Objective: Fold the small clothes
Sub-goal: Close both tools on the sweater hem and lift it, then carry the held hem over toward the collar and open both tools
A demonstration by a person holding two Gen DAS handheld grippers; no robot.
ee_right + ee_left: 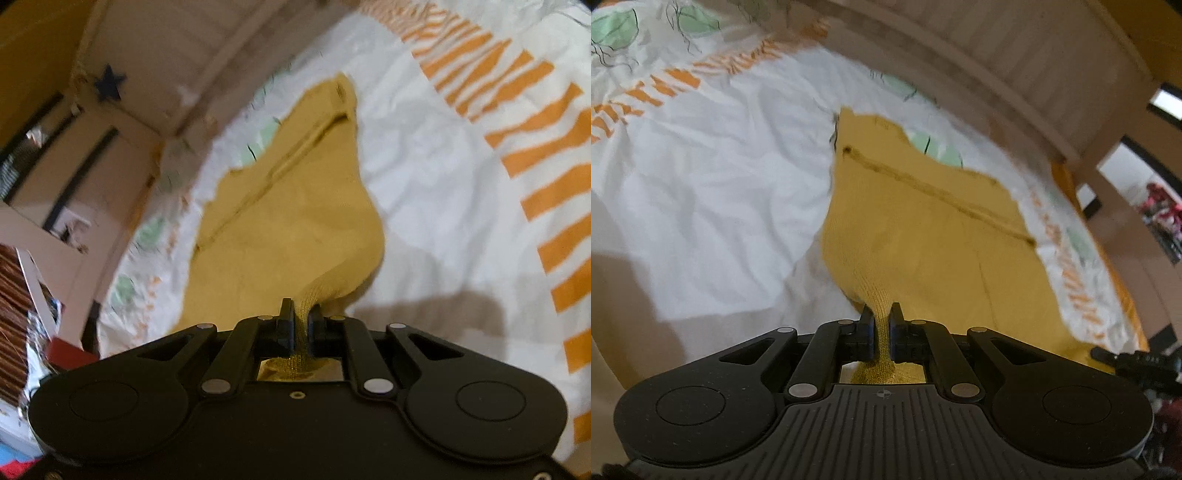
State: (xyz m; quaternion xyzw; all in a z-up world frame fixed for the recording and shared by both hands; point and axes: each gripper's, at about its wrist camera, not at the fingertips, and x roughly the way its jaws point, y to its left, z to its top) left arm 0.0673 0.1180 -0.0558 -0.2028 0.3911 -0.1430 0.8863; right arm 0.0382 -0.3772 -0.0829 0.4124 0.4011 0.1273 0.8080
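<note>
Between pinching fingers [866, 325], knitted mustard garment [923, 229]

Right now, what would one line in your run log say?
task: fold small clothes | left tongs: shut on yellow garment | right tongs: shut on yellow garment | lying on: white bedsheet

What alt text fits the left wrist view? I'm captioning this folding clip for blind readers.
The left gripper is shut on a bunched edge of a mustard-yellow garment, which spreads away over a rumpled white bedsheet printed with orange stripes and green leaves. A pale wooden bed frame curves behind it.
</note>
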